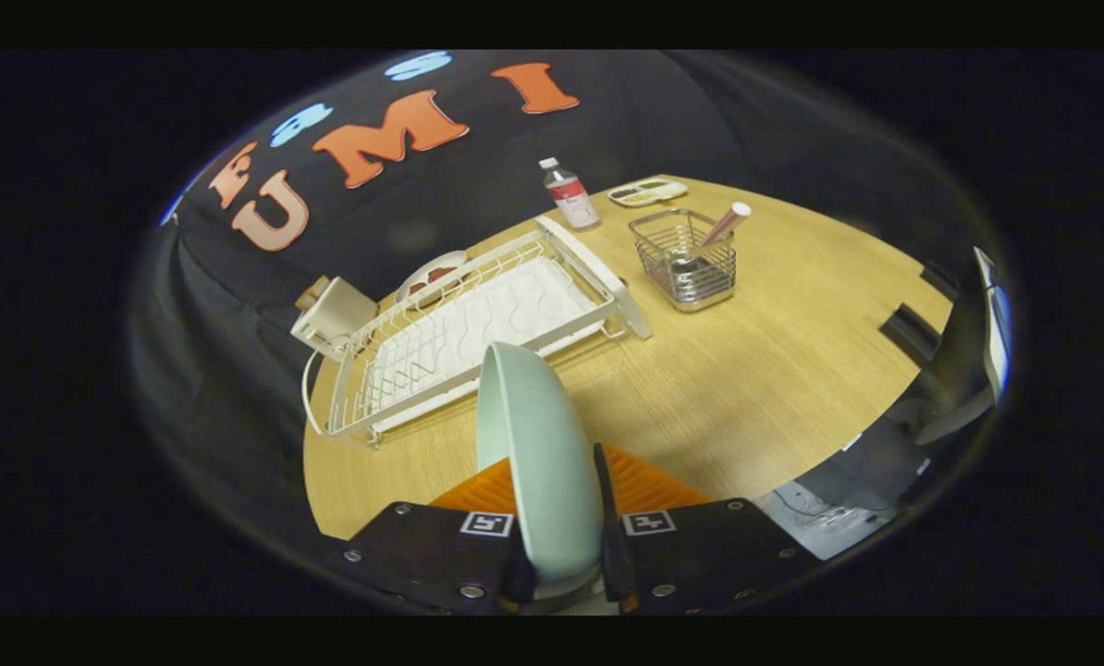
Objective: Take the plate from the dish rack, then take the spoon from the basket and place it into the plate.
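Desk (774,370): wood-grain top carrying everything; you are looking across it from above, at a tilt.
Dish rack (478,324): white wire rack on a white drip tray, lying along the desk's far-left edge by the booth wall. Its slots look bare from here.
Plate (538,462): pale green, held edge-on and upright between the fingers of your hand-held gripper, lifted clear of the dish rack and over the near part of the desk. Its upper rim overlaps the rack's near rail in view.
Hand-held gripper (561,555): fingers closed most of the way, one pressed to each face of the plate near its lower rim; you have a firm pinch on it.
Basket (686,259): small wire basket, standing just right of the dish rack's far end, well beyond the fingers.
Bottle (570,194): clear, white cap, red label, near the desk's far edge, behind the rack's end.
Spoon (725,224): leaning in the basket, handle poking up over its right rim.
Small tray (647,191): pale, flat, at the far edge right of the bottle; contents too small to tell.
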A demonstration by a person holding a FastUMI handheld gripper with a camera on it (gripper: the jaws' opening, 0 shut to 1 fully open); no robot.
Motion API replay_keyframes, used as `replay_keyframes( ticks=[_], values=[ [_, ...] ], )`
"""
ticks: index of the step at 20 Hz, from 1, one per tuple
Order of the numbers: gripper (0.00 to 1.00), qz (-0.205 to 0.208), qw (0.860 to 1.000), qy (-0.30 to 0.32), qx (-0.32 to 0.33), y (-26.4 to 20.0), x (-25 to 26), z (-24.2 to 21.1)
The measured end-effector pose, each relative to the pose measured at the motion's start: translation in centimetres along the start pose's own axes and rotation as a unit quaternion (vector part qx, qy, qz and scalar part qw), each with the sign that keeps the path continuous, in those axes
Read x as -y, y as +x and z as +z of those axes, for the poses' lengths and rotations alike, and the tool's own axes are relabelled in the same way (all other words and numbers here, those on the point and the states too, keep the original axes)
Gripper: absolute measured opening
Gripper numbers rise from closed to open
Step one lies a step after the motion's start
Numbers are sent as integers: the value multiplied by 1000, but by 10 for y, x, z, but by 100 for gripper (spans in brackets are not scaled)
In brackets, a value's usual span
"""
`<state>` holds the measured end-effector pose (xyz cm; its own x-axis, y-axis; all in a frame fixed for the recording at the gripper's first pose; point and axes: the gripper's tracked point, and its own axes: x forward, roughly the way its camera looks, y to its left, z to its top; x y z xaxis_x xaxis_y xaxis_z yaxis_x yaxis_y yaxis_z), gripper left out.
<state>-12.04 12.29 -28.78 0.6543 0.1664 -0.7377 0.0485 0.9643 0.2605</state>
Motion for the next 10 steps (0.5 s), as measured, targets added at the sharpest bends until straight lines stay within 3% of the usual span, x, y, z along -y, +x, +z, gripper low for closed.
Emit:
replay_keyframes(
  ticks=[3,8,10],
  values=[
    [29,21,1000,19,-7,13,-4,-9],
    [29,63,991,117,-36,41,-10,-25],
    [29,68,989,126,-47,44,-9,-30]
  ],
)
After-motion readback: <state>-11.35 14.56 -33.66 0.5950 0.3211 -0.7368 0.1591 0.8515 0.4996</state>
